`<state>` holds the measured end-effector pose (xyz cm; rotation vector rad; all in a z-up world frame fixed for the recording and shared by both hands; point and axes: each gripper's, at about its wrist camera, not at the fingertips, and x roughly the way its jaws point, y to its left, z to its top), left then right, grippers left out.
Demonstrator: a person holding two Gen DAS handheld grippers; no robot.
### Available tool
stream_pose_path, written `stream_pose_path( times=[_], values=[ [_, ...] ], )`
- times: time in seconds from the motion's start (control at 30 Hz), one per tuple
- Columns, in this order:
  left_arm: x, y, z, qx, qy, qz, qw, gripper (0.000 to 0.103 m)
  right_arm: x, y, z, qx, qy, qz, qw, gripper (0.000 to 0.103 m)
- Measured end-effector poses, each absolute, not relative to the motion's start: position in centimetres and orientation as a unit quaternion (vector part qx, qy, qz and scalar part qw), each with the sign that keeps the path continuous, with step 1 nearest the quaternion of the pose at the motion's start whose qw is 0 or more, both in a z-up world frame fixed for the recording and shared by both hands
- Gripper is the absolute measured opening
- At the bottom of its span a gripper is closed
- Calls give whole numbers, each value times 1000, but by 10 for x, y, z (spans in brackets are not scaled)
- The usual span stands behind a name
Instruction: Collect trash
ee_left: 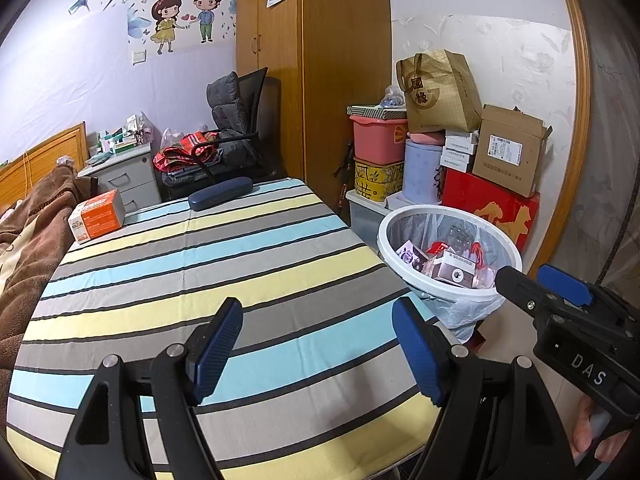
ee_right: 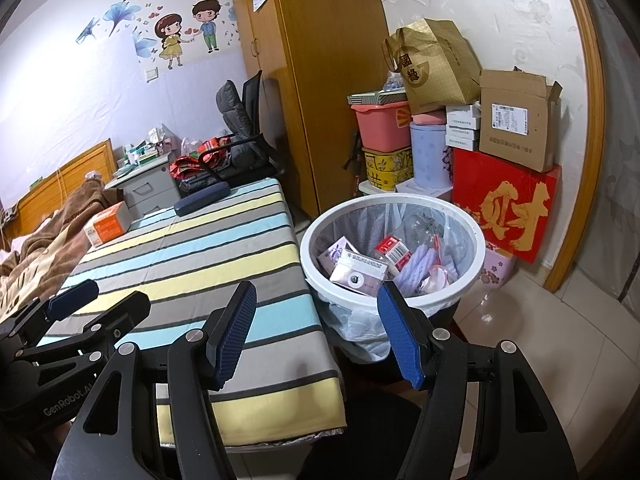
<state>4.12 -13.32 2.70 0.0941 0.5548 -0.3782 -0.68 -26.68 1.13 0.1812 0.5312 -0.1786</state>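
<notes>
Holding cartons and wrappers, white lined bin beside striped table, both grippers parted, empty.

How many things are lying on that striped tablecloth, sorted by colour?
Orange and white: 1, the carton at the far left edge of the striped tablecloth.
Dark blue: 1, the long case at the far end.
Total: 2.
</notes>
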Motion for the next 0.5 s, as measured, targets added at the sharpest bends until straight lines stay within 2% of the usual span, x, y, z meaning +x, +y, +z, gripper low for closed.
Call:
stream_pose_path(
  times=[0.5],
  values=[
    [41, -131, 29, 45, 272, -188, 943, 79, -7, -267, 12, 90, 262, -87, 957, 65]
  ],
)
